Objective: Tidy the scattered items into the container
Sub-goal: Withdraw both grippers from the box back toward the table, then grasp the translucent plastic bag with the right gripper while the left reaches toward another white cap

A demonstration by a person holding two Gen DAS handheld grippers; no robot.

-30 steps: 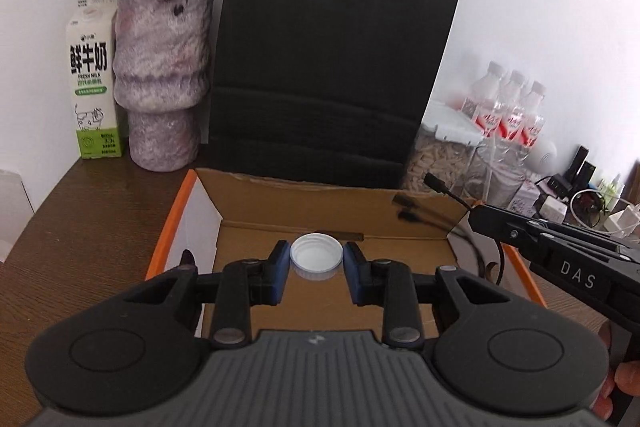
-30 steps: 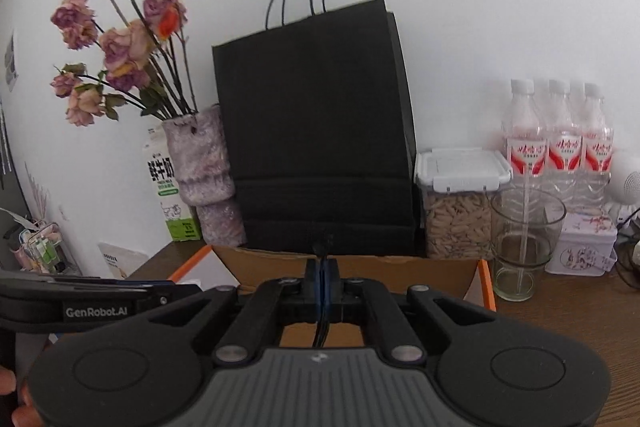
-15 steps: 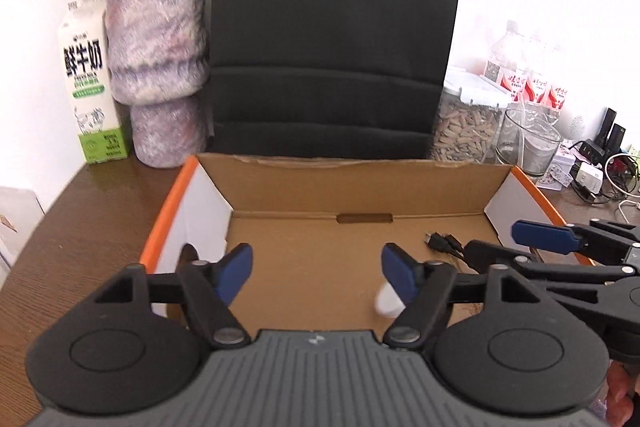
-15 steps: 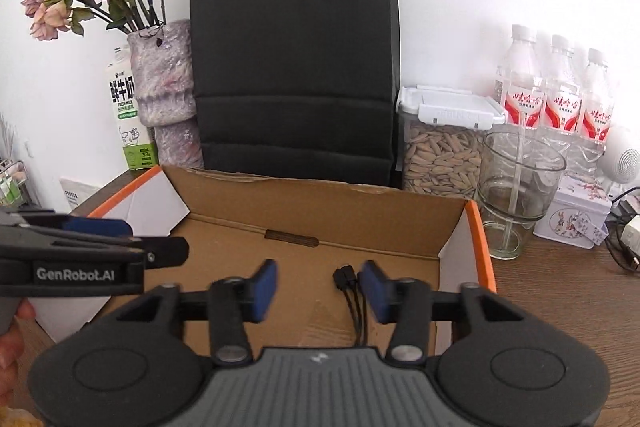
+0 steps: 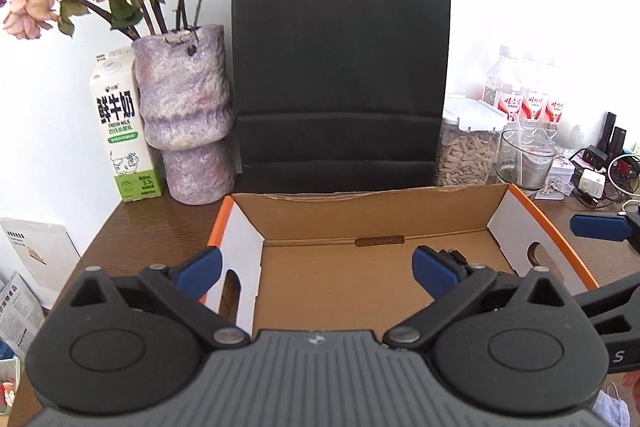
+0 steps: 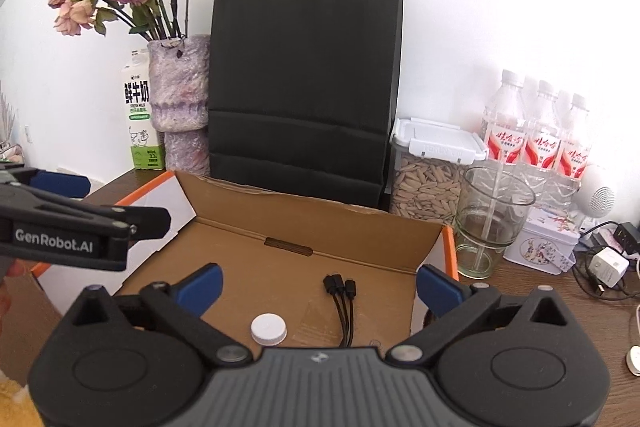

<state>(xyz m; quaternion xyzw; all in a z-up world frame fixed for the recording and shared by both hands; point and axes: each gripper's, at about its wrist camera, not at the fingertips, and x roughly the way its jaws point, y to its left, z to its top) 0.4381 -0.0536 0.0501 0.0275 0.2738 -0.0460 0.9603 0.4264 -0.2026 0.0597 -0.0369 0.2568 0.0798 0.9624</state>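
Both claws hang wide over the cardboard box (image 6: 428,239), nothing between their pads: my left claw (image 5: 316,267) and right claw (image 6: 318,287) have just been opening, and each is empty.

On the box floor in the right wrist view lie the white bottle cap (image 6: 269,328) and, just beside it, the black cable (image 6: 342,303) with its three small plugs. They are near each other but apart.

I judge the cap light, rigid and smooth-sided, apt to skid; if I had to move it I would pinch it across its rim. I expect the cable to be limp and to droop, so I would take it just behind the plugs, where it is thickest.

From the left wrist view the cap is hidden behind the claw's body, and only the plug ends (image 5: 452,255) peek past the right pad. The cable's far end runs under my right claw, so I cannot tell its length. Whether scattered items remain on the tabletop (image 6: 560,291) nearer to me, I cannot see.
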